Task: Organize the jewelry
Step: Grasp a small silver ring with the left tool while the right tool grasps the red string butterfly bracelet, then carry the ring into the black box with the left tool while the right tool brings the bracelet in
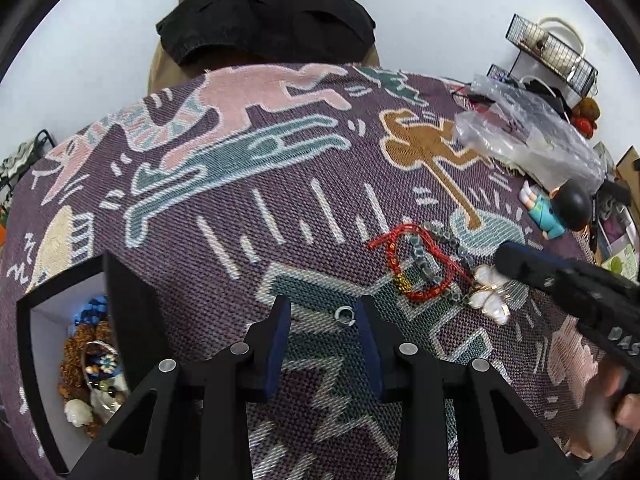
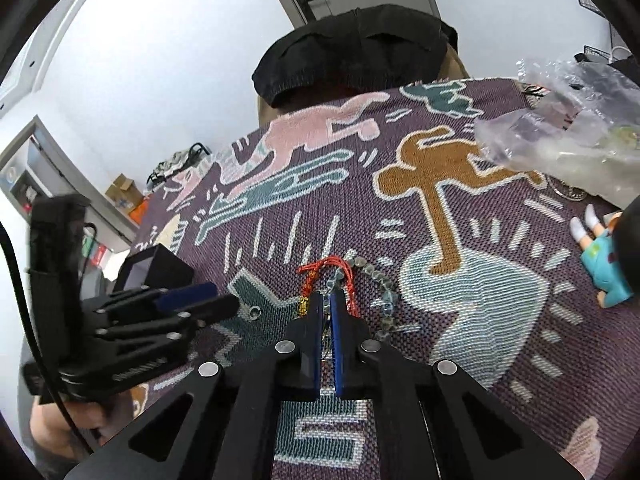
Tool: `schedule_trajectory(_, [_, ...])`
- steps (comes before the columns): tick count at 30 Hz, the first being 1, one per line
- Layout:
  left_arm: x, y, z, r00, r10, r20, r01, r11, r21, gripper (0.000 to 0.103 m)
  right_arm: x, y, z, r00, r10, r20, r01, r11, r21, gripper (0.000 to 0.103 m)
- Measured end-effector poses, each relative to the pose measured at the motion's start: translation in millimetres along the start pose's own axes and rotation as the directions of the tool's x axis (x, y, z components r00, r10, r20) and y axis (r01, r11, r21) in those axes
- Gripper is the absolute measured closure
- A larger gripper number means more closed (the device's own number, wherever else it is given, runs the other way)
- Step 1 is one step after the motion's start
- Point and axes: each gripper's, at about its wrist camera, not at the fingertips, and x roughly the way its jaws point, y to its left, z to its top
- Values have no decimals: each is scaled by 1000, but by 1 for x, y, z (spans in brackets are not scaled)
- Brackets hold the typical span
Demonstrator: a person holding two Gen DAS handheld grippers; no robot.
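Note:
A small silver ring (image 1: 345, 316) lies on the patterned cloth (image 1: 256, 208) between the fingers of my left gripper (image 1: 324, 316), close to the right pad; the jaws are open and do not grip it. To the right is a tangle of a red cord bracelet (image 1: 420, 276), a grey bead bracelet (image 1: 424, 260) and a white butterfly piece (image 1: 490, 292). My right gripper (image 2: 328, 304) is shut over this tangle, and bluish beads (image 2: 336, 278) run into the narrow gap between its pads. The butterfly piece is hidden in the right wrist view.
A black box (image 1: 120, 300) with a white inside holds several jewelry pieces at the left. A blue doll (image 1: 556, 208), a crumpled plastic bag (image 1: 528, 140) and a wire rack (image 1: 552, 52) crowd the right. A chair with a black garment (image 1: 264, 20) stands behind the table.

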Motion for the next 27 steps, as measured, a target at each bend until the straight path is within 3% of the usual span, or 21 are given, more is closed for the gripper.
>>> schedule_trajectory(7, [18,-7,1,999,26,-31,-25,1000,16,67,-19,-11,1,999,-8,41,7,1000,19,98])
schedule_trajectory(11, [21,-15,0,997,79,-24,-78,995,55,67,-24,-17,0,999,-5,53,3,999,32,98])
schedule_trajectory(12, [22,-20,-1,995,102,-20,-100,992,73,69,-24,-18,0,999,-4,54,2,999,34,98])
schedule_trajectory(13, [23,-22,-2,994,106,-16,-104,991,85,80,-24,-19,-1,998,-2,55,0,999,35,98])
schedule_trajectory(15, [23,-30,-3,994,102,-23,-99,988,117,90,-24,-19,-2,999,2,54,-4,999,38,98])
schedule_trajectory(20, [19,-30,-2,995,98,-32,-93,988,126,91,-24,-16,-3,998,9,55,-11,999,37,98])
schedule_trajectory(27, [-22,-14,5,995,93,45,-97,991,93,91,-28,-3,2,998,22,67,-23,1000,22,98])
